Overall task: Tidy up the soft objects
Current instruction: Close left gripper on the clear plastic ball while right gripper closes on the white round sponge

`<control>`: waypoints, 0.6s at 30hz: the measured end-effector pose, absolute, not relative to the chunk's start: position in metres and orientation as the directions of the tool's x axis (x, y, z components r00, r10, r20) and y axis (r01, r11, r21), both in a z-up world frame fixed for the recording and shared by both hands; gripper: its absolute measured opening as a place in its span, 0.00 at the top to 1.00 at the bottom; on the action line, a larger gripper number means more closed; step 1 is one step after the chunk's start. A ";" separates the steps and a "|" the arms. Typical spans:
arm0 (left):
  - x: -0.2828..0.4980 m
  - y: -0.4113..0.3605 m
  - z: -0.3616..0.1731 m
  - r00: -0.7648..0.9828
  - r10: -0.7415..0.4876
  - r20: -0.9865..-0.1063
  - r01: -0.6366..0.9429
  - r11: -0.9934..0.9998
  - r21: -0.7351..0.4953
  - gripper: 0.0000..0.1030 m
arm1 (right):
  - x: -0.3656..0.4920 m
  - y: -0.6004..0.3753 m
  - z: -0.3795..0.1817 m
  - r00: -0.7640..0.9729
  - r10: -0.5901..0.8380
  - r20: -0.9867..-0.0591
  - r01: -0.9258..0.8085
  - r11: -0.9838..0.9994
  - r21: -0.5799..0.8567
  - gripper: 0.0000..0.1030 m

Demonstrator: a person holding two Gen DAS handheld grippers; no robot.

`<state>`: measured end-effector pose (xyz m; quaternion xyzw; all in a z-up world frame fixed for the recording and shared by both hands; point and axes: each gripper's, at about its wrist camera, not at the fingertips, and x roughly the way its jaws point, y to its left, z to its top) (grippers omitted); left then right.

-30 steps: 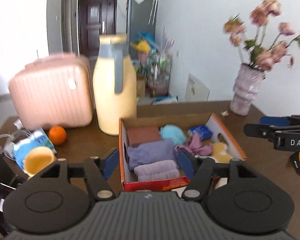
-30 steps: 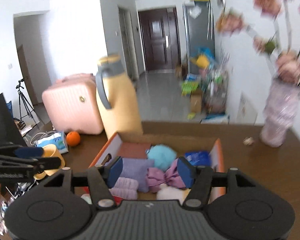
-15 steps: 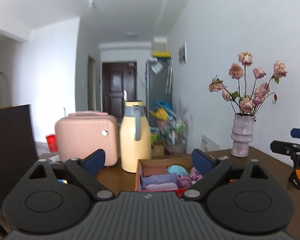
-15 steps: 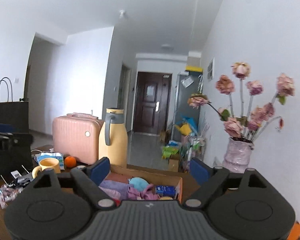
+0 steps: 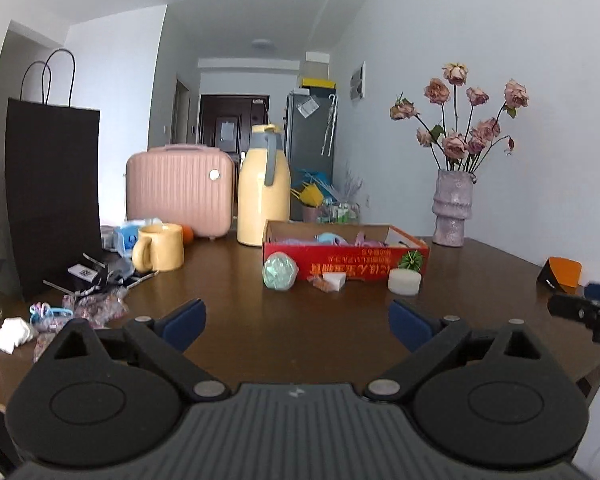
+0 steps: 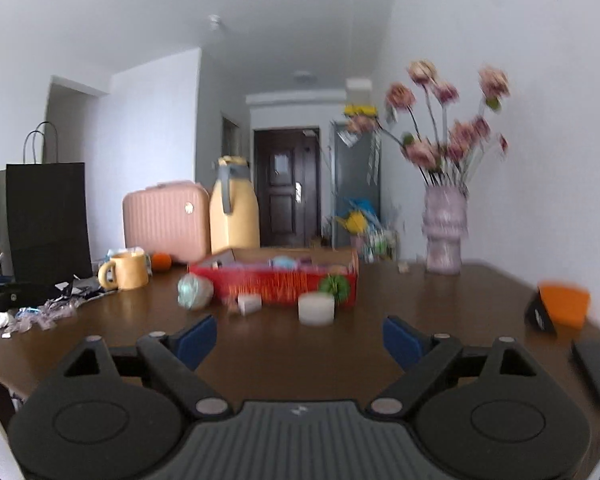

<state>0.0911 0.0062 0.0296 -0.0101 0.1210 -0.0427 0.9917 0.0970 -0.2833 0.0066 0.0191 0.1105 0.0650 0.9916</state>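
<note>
Both tongs [image 5: 296, 322] [image 6: 299, 340] just widened, empty, near-level over table [image 5: 340, 320], facing box [image 5: 344, 266].

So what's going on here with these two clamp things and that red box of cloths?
A person is sorting soft things into the red box on the table. Right now neither tool holds anything: the left gripper and the right gripper are both open, their jaws having just been opening with nothing between them. Folded cloths are already in the box, while a pale green ball, a white sponge and a white roll lie in front of it.
</note>
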 end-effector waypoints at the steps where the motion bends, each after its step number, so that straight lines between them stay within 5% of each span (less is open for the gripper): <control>1: 0.089 0.008 0.028 0.964 -0.096 -0.247 0.090 0.995 -0.035 0.03 | 0.093 -0.284 0.003 0.965 0.137 -0.224 -0.127 0.990 0.058 0.13; 18: 0.150 0.019 0.011 0.938 -0.073 -0.338 0.052 0.996 -0.071 0.03 | 0.153 -0.266 -0.003 0.937 0.115 -0.329 -0.115 0.993 0.021 0.13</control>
